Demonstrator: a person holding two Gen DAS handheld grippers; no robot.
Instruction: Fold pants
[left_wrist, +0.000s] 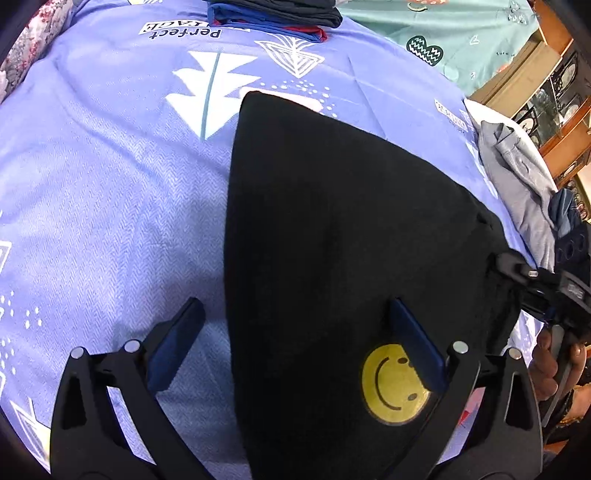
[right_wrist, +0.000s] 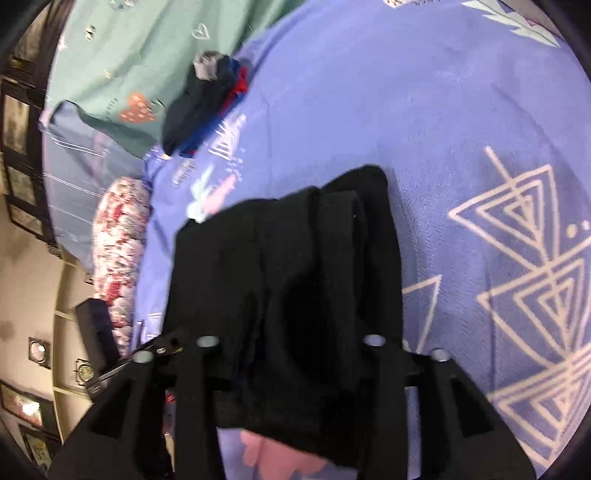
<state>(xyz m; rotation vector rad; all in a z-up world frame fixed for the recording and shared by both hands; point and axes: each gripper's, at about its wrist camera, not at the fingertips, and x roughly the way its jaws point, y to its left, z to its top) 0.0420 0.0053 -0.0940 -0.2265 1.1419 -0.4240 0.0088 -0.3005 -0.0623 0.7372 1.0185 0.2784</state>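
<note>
Your right gripper (right_wrist: 291, 369) is clamped on black pants (left_wrist: 332, 240), left gripper (left_wrist: 295, 339) jaws apart over them w/ nothing held: carry the fold across evenly, edges aligned.

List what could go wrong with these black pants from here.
1. The left hand-held gripper is open, straddling the black pants' left edge without gripping, so that side may sag or lag.
2. In the right wrist view the pants bunch over the right hand-held gripper; its grip is hidden, and the fold may set crooked.
</note>
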